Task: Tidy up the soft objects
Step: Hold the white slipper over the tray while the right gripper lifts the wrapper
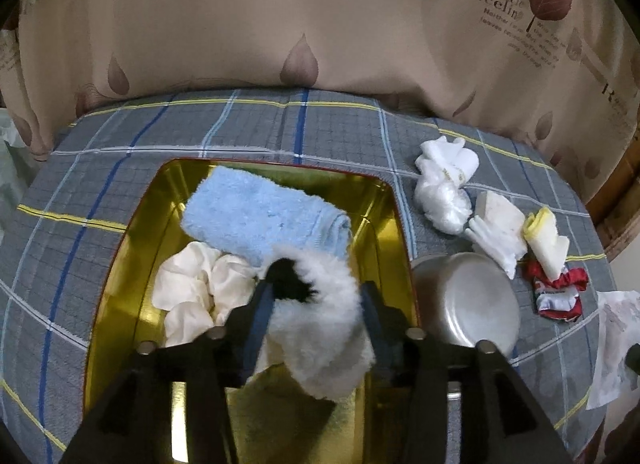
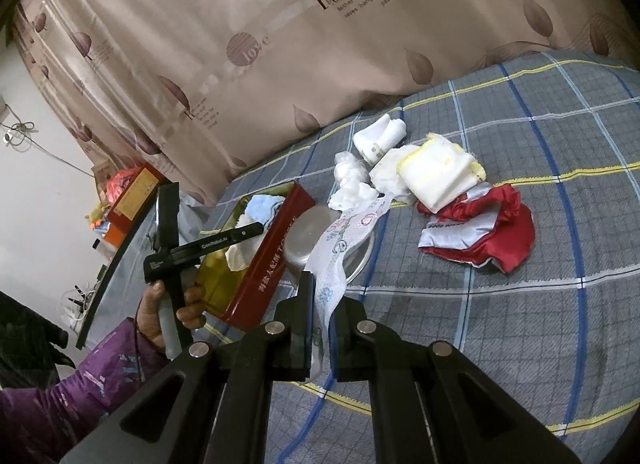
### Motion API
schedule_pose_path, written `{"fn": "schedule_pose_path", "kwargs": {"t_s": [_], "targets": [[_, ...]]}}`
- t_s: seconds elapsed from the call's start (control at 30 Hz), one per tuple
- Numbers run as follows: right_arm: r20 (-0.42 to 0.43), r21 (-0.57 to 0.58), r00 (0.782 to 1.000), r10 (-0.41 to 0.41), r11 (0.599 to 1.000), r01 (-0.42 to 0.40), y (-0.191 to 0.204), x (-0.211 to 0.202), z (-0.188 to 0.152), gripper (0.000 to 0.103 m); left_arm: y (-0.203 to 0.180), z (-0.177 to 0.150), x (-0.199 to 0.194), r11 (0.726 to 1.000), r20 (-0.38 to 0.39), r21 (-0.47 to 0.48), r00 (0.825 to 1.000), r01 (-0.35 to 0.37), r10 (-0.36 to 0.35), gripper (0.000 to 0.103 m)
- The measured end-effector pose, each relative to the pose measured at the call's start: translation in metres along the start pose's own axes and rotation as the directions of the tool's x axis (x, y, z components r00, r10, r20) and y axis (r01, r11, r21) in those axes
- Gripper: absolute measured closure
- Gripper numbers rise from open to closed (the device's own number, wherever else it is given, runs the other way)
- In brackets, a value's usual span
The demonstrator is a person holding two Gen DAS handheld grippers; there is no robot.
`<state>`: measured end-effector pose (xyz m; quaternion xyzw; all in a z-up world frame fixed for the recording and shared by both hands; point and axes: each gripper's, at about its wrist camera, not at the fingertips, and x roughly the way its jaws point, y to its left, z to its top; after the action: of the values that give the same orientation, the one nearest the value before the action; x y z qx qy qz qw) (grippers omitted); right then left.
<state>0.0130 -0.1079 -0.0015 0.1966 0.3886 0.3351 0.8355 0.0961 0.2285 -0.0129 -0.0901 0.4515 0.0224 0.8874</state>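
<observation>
Gold tin (image 1: pixel 120 264) holds blue towel (image 1: pixel 260 219) — left tongs (image 1: pixel 316 300) grip fluffy cloth (image 1: pixel 320 336), right tongs (image 2: pixel 324 304) printed cloth (image 2: pixel 340 248).

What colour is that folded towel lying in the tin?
Light blue. The towel shows best in the left wrist view, inside the gold-lined tin.

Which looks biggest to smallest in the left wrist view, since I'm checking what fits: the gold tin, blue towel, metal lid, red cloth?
1. gold tin
2. blue towel
3. metal lid, looks close to the towel and lies nearer the camera, so that order is unsure
4. red cloth
</observation>
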Motion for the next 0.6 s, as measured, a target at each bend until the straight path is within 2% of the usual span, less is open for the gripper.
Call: {"fn": "schedule_pose_path", "kwargs": {"t_s": [0.1, 0.27, 0.4, 0.47, 0.6], "targets": [[-0.001, -0.002, 1.0, 0.001, 1.0, -0.001, 0.001, 0.0, 0.0, 0.096, 0.0, 0.0, -0.009, 1.0, 0.028, -0.002, 0.999, -0.019, 0.019, 0.055], [0.003, -0.018, 1.0, 0.003, 1.0, -0.003, 0.006, 0.0, -0.001, 0.096, 0.003, 0.003, -0.039, 1.0, 0.109, -0.028, 0.994, 0.004, -0.001, 0.052], [0.001, -0.029, 1.0, 0.013, 0.999, -0.013, 0.012, 0.002, -0.001, 0.096, 0.009, -0.005, -0.076, 0.996, 0.199, -0.089, 0.98, 0.027, -0.009, 0.051], [-0.001, -0.04, 1.0, 0.022, 0.999, -0.022, 0.018, 0.003, 0.002, 0.096, 0.008, -0.014, -0.091, 0.994, 0.225, -0.107, 0.973, -0.017, 0.041, 0.051], [-0.012, -0.083, 0.999, 0.047, 0.995, -0.048, 0.038, 0.01, 0.008, 0.096, 0.008, -0.045, -0.115, 0.982, 0.224, -0.149, 0.963, -0.12, 0.152, 0.051]]}}
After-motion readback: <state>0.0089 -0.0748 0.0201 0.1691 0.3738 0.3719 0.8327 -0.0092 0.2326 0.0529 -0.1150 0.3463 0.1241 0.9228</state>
